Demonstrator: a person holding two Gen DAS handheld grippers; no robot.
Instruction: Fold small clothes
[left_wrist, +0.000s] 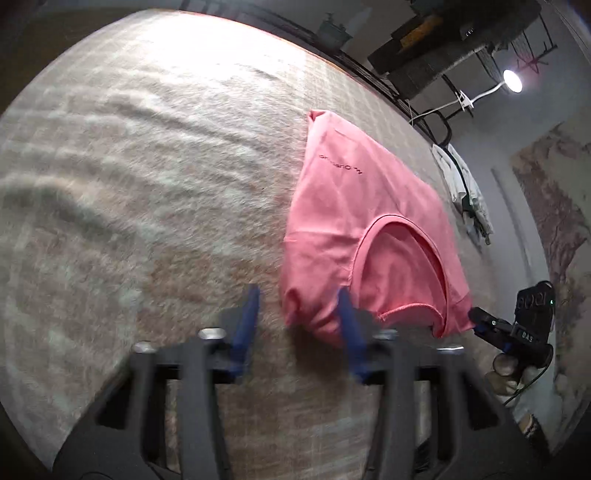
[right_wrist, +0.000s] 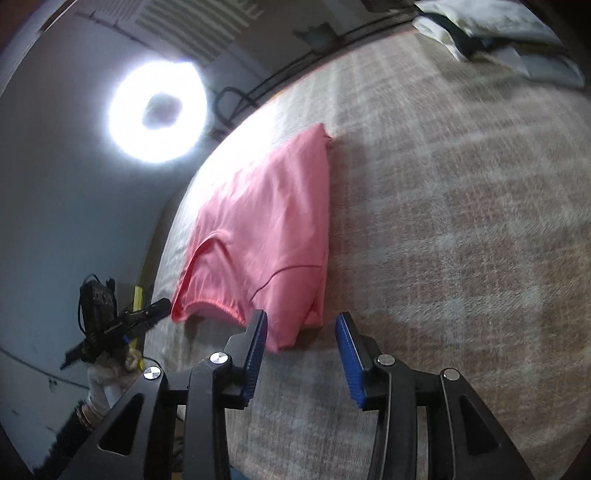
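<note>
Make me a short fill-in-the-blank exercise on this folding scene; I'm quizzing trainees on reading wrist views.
1. The folded T-shirt is ____ in colour.
2. The T-shirt lies on a ____ cloth with a check pattern.
3. The fingers of the right gripper carry pads of ____ colour.
4. Both the left gripper and the right gripper have jaws that stand ____, gripping nothing.

Missing words: pink; beige; blue; open

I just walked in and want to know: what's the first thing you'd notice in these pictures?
The bright pink T-shirt, lying partly folded on the beige checked cloth, neckline toward the grippers. Next, the glaring ring light beyond the far edge in the right wrist view. Then the blue fingers of the right gripper, open at the shirt's near edge.
</note>
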